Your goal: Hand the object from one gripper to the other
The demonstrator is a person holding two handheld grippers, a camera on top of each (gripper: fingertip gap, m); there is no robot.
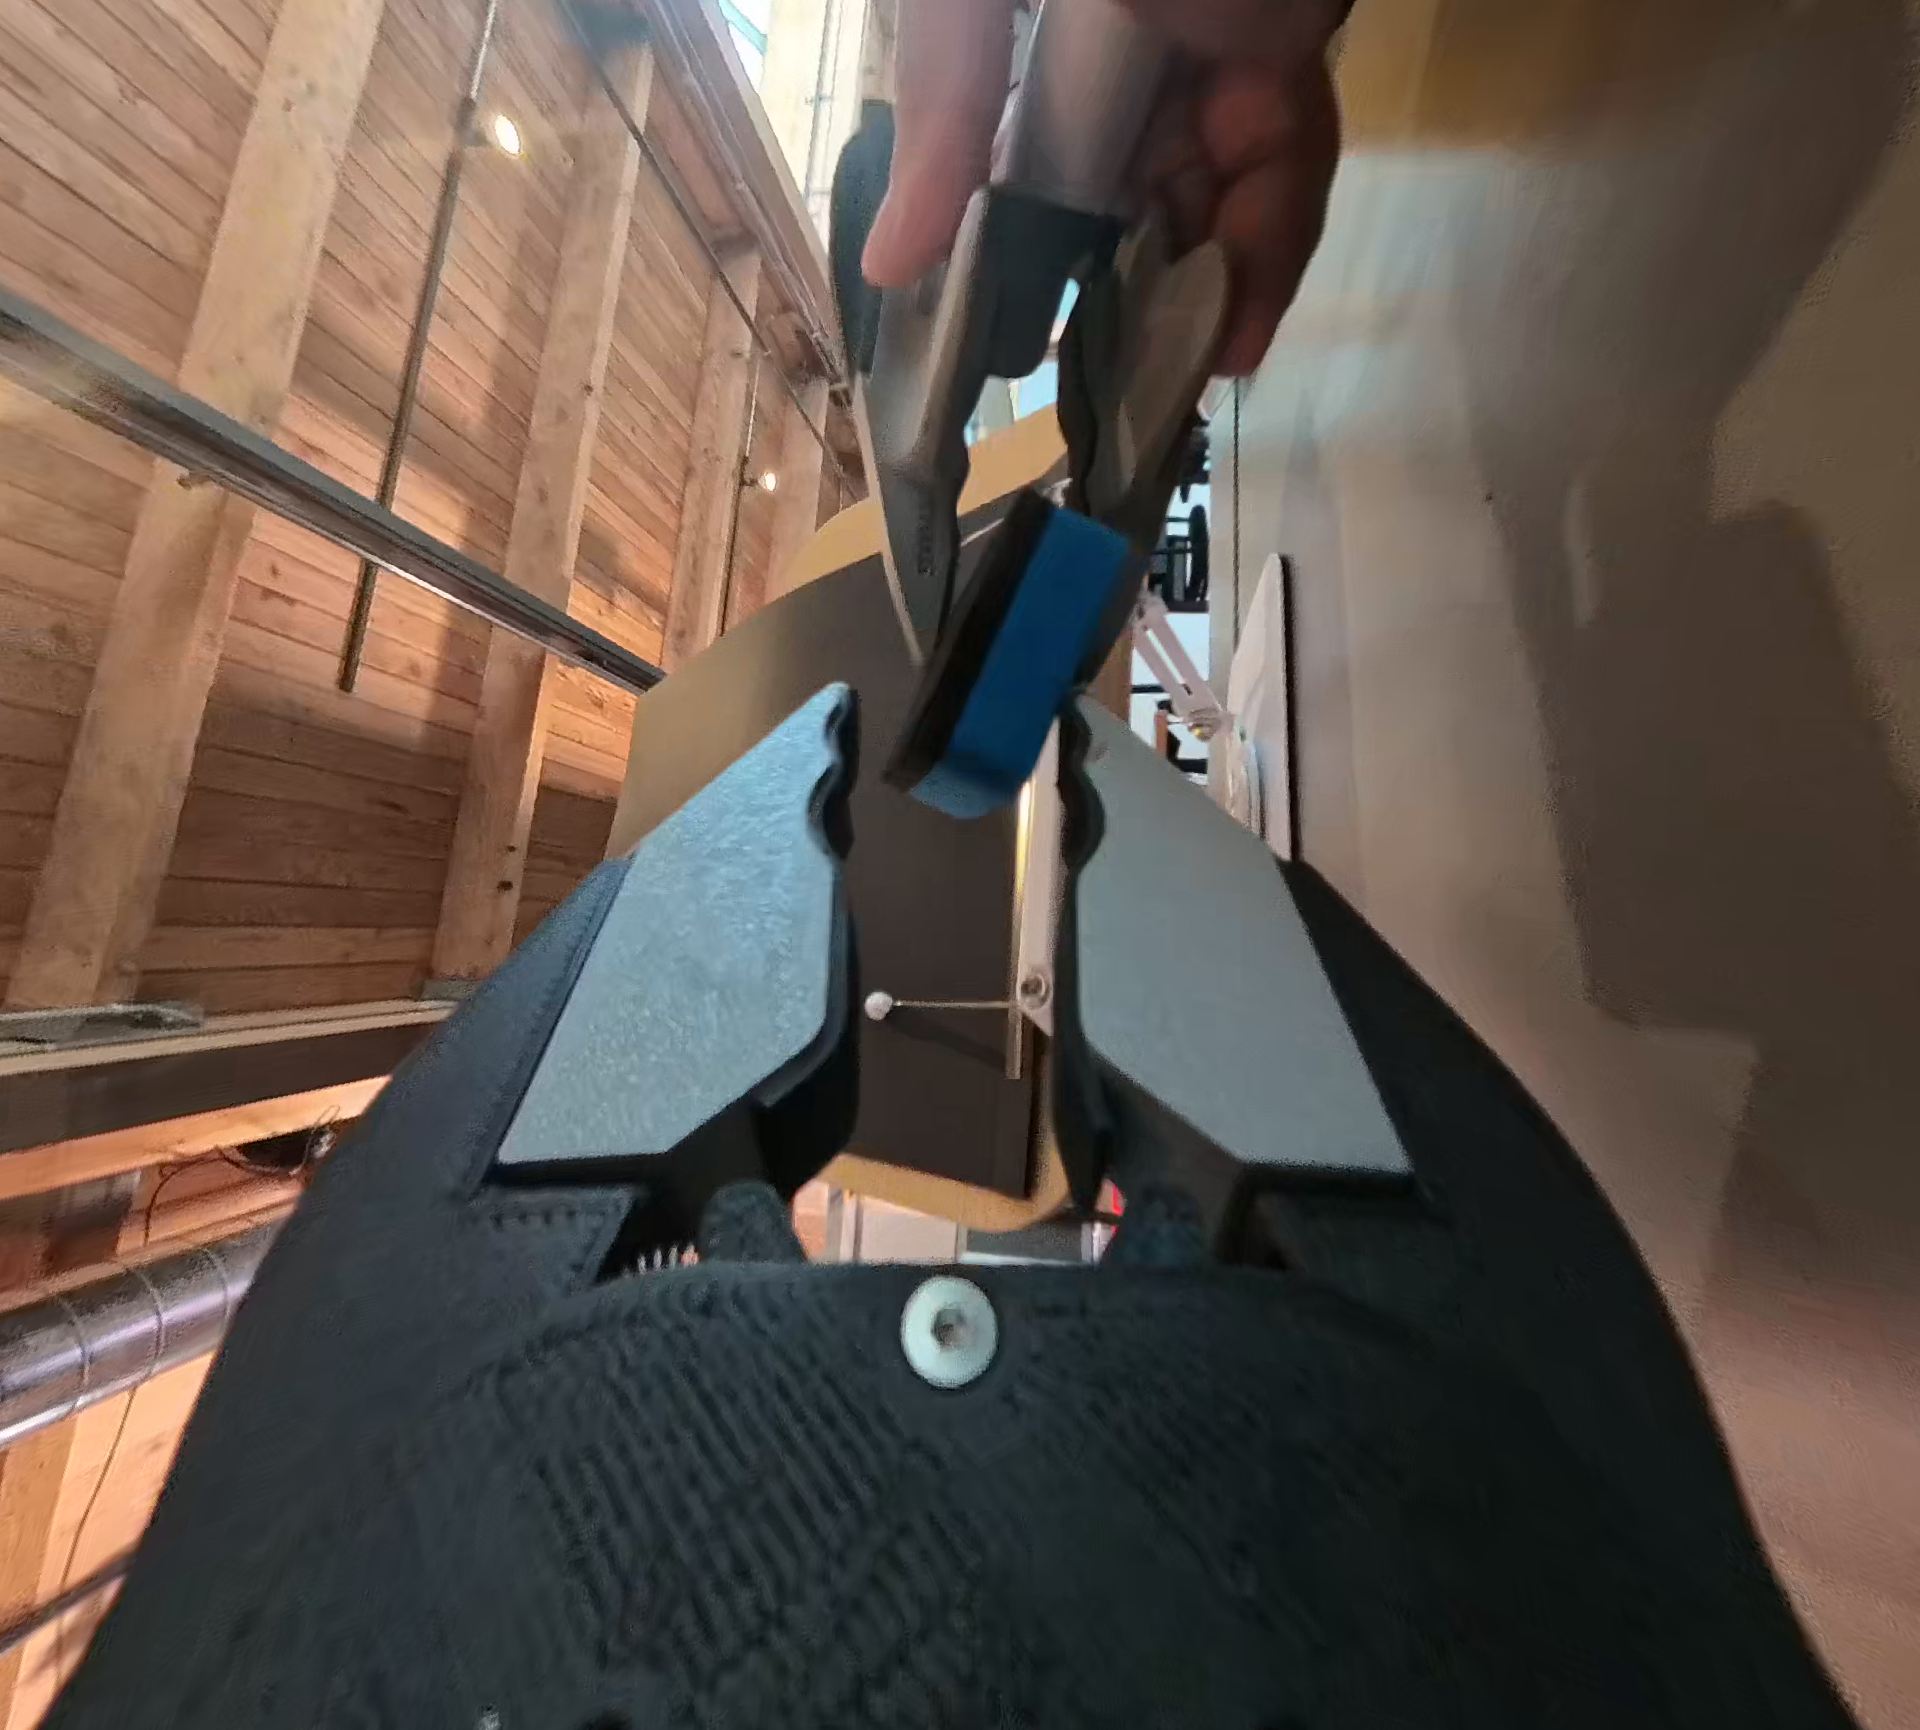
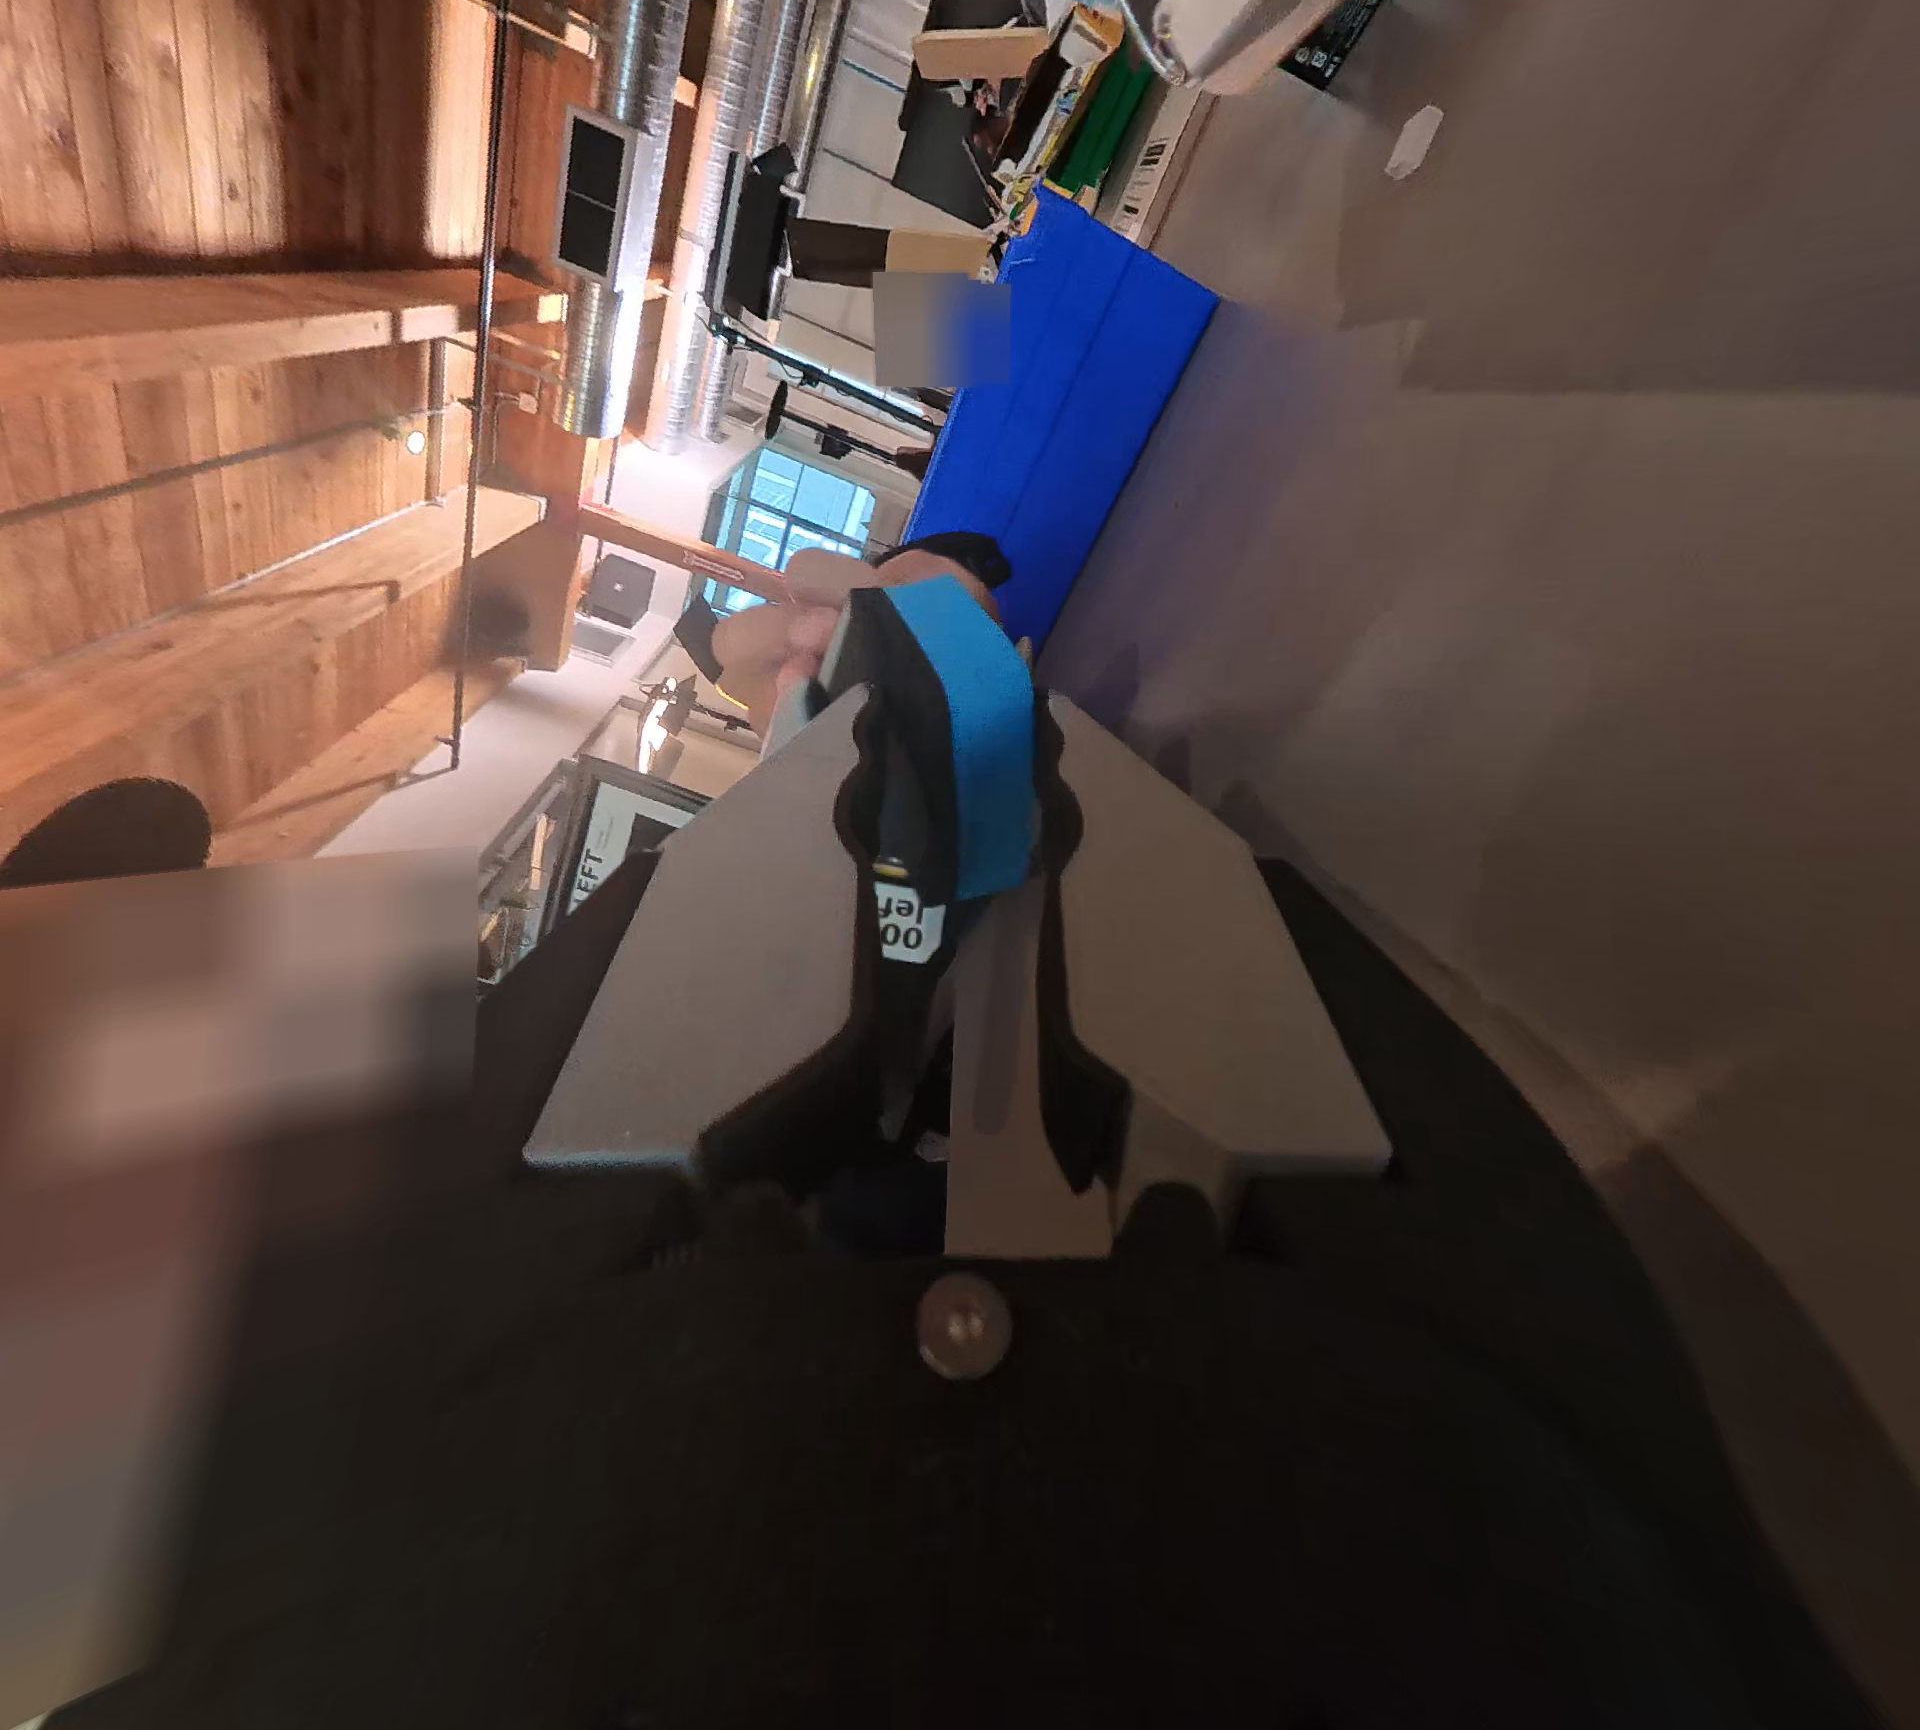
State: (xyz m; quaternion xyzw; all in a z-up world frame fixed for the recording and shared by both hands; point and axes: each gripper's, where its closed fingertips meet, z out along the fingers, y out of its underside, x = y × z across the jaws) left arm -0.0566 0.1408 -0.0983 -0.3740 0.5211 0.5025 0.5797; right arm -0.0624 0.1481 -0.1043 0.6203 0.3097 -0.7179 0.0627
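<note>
Left gripper [image 1: 961, 724]: fingers spread, holding nothing, its tips flanking the lower end of the blue-and-black block [image 1: 1003, 672], contact not clear. Right gripper [image 2: 948, 750], seen farther off in the left wrist view at [image 1: 997, 600] with a hand [image 1: 1122, 49] around it, has its fingers clamped on the block [image 2: 977, 745], which hangs in mid-air between both grippers.

Matt, foam-like blue block [image 1: 1023, 672] with a black layer. Grainy grey finger pads [image 1: 717, 932] on rough black plastic. Shiny ribbed metal ducts [image 2: 665, 101]; planked wood wall [image 1: 260, 330].
</note>
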